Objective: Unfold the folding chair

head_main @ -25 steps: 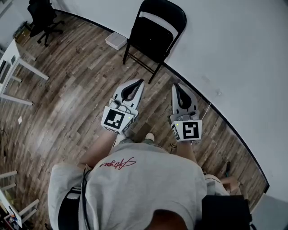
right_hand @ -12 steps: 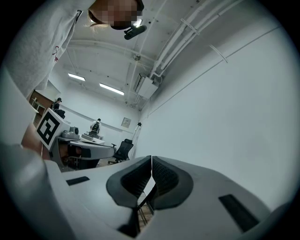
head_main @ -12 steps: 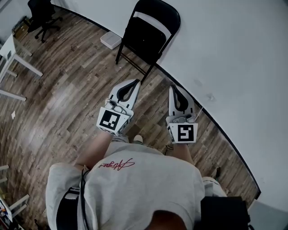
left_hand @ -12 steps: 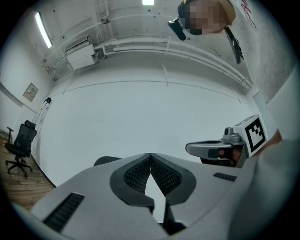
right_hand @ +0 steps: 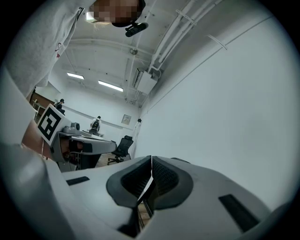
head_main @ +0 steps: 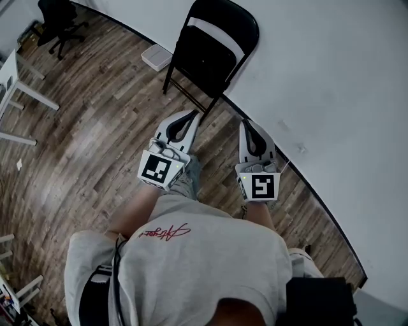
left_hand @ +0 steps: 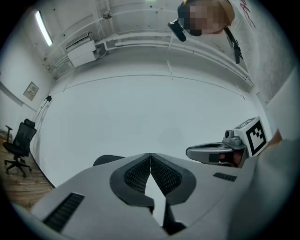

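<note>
A: Where is the folding chair (head_main: 207, 57)?

B: It stands folded on the wooden floor (head_main: 95, 127), its black back leaning against the white wall (head_main: 331, 76). It is ahead of the person and a little to the left tool's side.

A: And the two tools?

B: The person holds both out in front, side by side and near each other, pointing towards the chair. Neither touches it. The left tool (head_main: 195, 115) has its tip near the chair's feet in the head view. The right tool (head_main: 245, 123) points at the bottom of the wall just beside the chair.

A: Are the jaws apart?

B: No. In the left gripper view the ribbed pads (left_hand: 138, 172) meet at the tips with nothing between them. The right gripper view shows the same: jaws together, empty.

A: Anything else around?

B: A small white box (head_main: 156, 58) lies on the floor by the wall, just beside the chair. A black office chair (head_main: 57, 19) and a white worktop (head_main: 16, 70) stand well apart from it, at the far left. The person's grey shirt (head_main: 191, 267) fills the bottom of the head view.
</note>
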A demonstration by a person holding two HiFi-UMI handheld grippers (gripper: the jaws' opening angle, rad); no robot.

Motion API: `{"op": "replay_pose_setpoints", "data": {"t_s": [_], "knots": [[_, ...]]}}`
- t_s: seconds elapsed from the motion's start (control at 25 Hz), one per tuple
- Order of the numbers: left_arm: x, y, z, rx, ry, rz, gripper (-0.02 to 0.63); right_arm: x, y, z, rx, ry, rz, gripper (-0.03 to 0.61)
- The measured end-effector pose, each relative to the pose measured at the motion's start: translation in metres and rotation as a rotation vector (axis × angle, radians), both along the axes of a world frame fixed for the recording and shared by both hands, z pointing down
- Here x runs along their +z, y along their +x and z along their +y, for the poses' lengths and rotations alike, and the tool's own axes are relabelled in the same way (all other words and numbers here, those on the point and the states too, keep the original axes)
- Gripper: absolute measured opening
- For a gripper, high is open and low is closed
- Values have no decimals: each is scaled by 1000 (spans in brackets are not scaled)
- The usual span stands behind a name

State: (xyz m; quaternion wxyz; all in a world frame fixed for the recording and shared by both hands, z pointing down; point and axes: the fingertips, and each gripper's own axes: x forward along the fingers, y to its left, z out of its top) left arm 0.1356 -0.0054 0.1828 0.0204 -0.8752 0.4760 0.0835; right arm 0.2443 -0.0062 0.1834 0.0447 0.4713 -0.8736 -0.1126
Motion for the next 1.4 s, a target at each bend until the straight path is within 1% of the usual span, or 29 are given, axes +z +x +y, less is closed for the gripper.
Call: {"op": "replay_pose_setpoints", "data": {"t_s": [0.12, 0.24, 0.36, 0.48, 0.6, 0.68, 0.72, 0.76, 0.8, 0.84, 0.92, 1.0, 1.04, 1.16, 1.2, 1.28, 1.4], "knots": [[2, -3, -55, 43, -2, 2, 16, 8, -1, -52, 34, -10, 4, 18], [5, -10, -121, 97, -2, 0, 15, 11, -4, -114, 80, -13, -3, 18], [6, -19, -189, 137, -22, -23, 17, 6, -11, -176, 121, -10, 5, 18], [5, -24, -243, 180, -40, -48, 17, 2, -15, -224, 176, -2, 9, 18], [17, -21, -285, 198, -75, -107, 17, 16, -11, -259, 235, -62, 8, 18], [29, -19, -309, 204, -80, -174, 18, 34, -1, -276, 260, -125, 32, 18], [36, -17, -321, 223, -73, -218, 25, 46, 6, -285, 270, -158, 46, 18], [44, -14, -335, 255, -67, -265, 78, 60, 15, -294, 277, -195, 56, 20], [54, -10, -351, 299, -72, -316, 203, 74, 25, -304, 282, -235, 59, 20], [66, -6, -366, 347, -88, -374, 280, 89, 35, -314, 288, -277, 50, 29], [94, 0, -398, 441, -112, -523, 324, 119, 56, -336, 311, -358, 2, 186], [126, 4, -427, 536, -101, -727, 353, 148, 69, -362, 330, -430, -54, 207], [145, 5, -439, 590, -99, -838, 359, 162, 74, -376, 337, -464, -75, 221], [208, 9, -467, 759, -123, -1159, 362, 208, 83, -409, 378, -564, -135, 232], [228, 9, -474, 808, -131, -1248, 362, 223, 84, -417, 389, -597, -161, 235], [261, 12, -488, 893, -147, -1393, 362, 242, 84, -436, 381, -640, -201, 236], [298, 8, -503, 998, -173, -1602, 360, 253, 77, -463, 319, -649, -213, 236]]}}
